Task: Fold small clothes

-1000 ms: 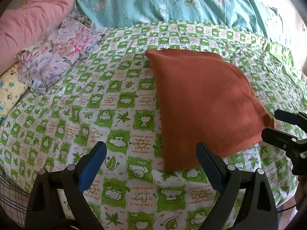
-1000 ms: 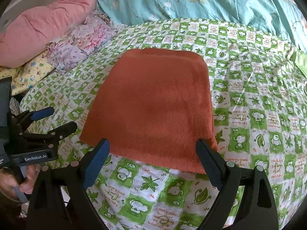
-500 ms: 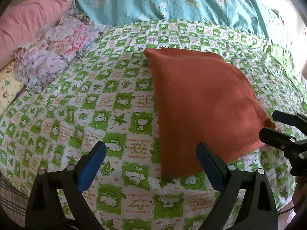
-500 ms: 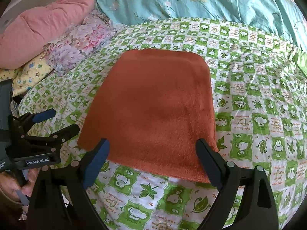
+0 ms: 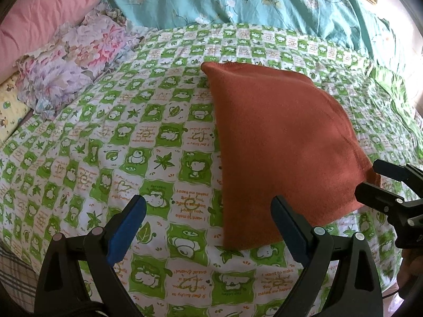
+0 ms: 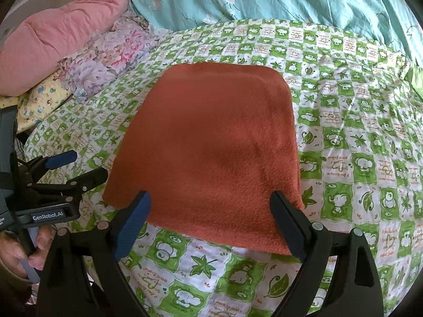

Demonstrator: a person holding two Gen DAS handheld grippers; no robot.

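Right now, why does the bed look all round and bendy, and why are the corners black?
Left wrist view: the fisheye lens bulges the green checked sheet like a ball, and its round rim blacks out the corners. Right wrist view: same bulge; the orange cloth looks sharp in the middle, and soft daylight leaves hardly any shadows.

Cloth (image 6: 211, 153): rusty orange, plain.
Bed sheet (image 5: 111, 142): green and white squares with little animals and leaves.
Blanket (image 5: 238, 0): light blue with flowers.
Pillow (image 6: 60, 34): pink.
Gripper pads (image 5: 124, 233): blue.
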